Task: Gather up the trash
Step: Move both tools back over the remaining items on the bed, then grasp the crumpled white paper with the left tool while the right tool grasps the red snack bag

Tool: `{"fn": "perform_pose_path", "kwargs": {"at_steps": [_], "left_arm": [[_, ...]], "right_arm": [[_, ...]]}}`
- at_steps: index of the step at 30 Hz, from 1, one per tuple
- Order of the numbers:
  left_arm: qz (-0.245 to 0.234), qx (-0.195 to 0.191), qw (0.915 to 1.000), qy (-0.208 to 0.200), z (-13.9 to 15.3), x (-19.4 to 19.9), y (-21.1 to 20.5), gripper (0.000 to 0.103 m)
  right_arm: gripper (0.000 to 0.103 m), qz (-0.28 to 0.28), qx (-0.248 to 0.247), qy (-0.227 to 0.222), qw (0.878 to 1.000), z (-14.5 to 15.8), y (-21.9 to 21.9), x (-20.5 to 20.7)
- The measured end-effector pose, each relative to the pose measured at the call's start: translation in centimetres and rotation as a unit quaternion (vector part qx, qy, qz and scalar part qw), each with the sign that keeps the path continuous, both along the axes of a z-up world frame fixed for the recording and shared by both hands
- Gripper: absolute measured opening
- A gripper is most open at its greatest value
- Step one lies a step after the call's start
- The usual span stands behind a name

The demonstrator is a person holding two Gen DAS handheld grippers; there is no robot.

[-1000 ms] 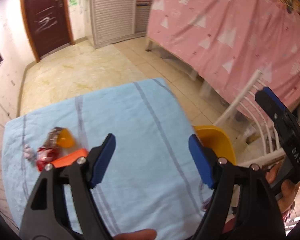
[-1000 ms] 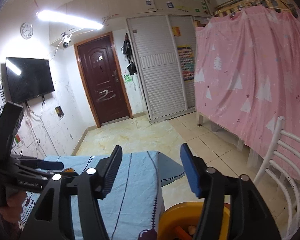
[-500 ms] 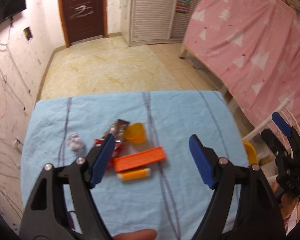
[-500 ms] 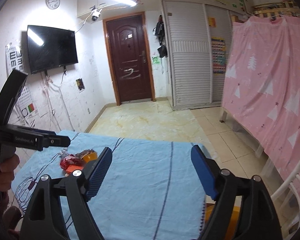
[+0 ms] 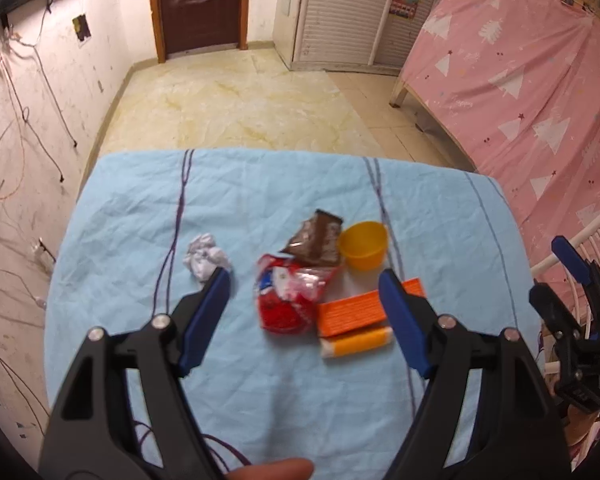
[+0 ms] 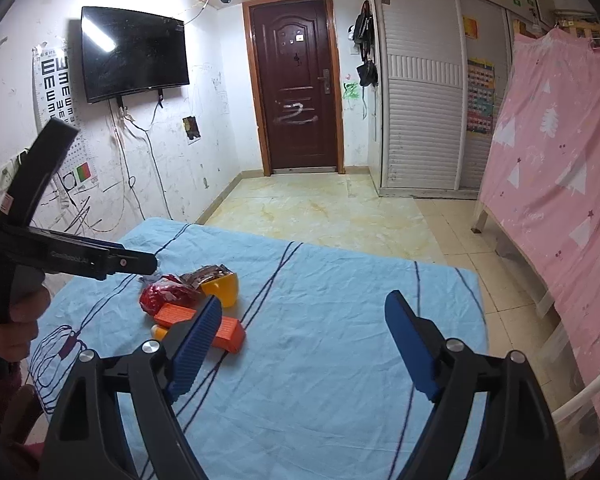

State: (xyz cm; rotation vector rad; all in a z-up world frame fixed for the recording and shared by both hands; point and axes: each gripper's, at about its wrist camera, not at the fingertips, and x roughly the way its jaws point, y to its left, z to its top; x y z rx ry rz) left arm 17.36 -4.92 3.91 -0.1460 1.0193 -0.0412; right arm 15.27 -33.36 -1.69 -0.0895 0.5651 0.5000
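On the blue striped cloth (image 5: 300, 184) lies a heap of trash: a crumpled white paper (image 5: 204, 258), a red wrapper (image 5: 286, 300), a brown wrapper (image 5: 314, 238), a yellow cup (image 5: 364, 245), an orange box (image 5: 350, 312) and an orange-white tube (image 5: 356, 342). My left gripper (image 5: 304, 280) hangs open above the red wrapper, with nothing between its fingers. My right gripper (image 6: 305, 302) is open and empty over bare cloth, to the right of the orange box (image 6: 224, 330), the yellow cup (image 6: 222, 288) and the red wrapper (image 6: 164, 298). The left gripper (image 6: 140, 260) shows side-on at the left.
A white chair (image 5: 580, 240) stands past the table's right edge, in front of a pink curtain (image 5: 520, 80). The right gripper (image 5: 556, 276) shows at that edge. Tiled floor, a brown door (image 6: 296, 96) and a wall TV (image 6: 134, 54) lie beyond. A hand (image 6: 16, 320) holds the left gripper.
Both views swung left from the table's right edge and the yellow bin onto the trash heap. The bin has left view. The right gripper's jaws stand wider.
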Motion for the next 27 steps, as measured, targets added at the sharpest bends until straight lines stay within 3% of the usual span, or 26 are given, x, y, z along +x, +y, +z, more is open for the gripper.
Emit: {"fn": "perform_pose_path", "kwargs": {"at_steps": [9, 19, 23, 24, 27], "left_arm": [[0.025, -0.019, 0.9993, 0.020, -1.8, 1.4, 4.8, 0.073], [0.015, 0.012, 0.9986, 0.049, -4.6, 3.3, 6.2, 0.073], [0.010, 0.005, 0.9981, 0.061, -5.5, 4.1, 6.7, 0.064], [0.010, 0.002, 0.9979, 0.064, -5.7, 4.3, 6.9, 0.056], [0.008, -0.013, 0.9976, 0.067, -6.1, 4.5, 7.4, 0.048]], "right_arm": [[0.077, 0.058, 0.006, 0.022, 0.998, -0.7, 4.2, 0.0], [0.077, 0.154, -0.044, 0.062, 0.985, -2.6, 12.8, -0.1], [0.077, 0.175, -0.063, 0.071, 0.980, -3.1, 15.3, 0.0], [0.077, 0.179, -0.064, 0.075, 0.979, -3.4, 15.7, 0.2], [0.077, 0.180, -0.076, 0.088, 0.977, -4.0, 16.8, 0.9]]}}
